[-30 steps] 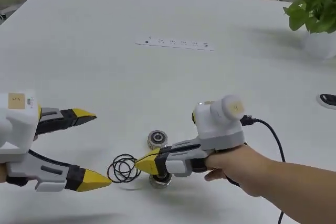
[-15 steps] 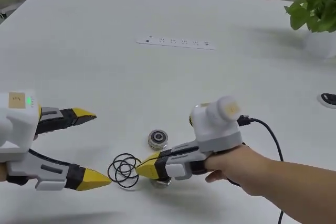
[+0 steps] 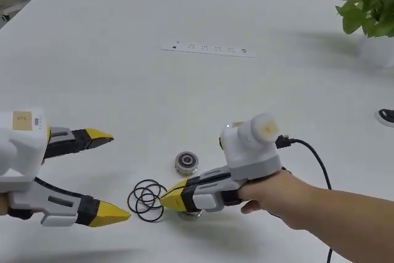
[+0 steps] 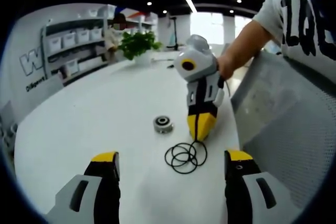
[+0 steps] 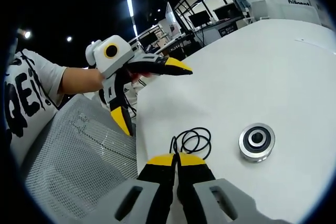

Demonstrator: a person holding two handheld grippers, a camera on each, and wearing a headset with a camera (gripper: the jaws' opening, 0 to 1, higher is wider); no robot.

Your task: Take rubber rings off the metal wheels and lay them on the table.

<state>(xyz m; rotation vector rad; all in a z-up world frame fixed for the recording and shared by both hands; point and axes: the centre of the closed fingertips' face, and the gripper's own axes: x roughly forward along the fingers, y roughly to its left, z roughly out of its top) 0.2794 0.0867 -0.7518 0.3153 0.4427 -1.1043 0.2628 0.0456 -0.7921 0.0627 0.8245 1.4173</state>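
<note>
Right claw [image 3: 164,196] pinches a rubber ring [image 3: 148,197] – wheel [image 3: 190,215] beneath half-hidden; left claw [image 3: 119,177] apart.

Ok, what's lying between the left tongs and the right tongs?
A loose pile of black rubber rings on the table, seen in the head view and the left gripper view.
</note>
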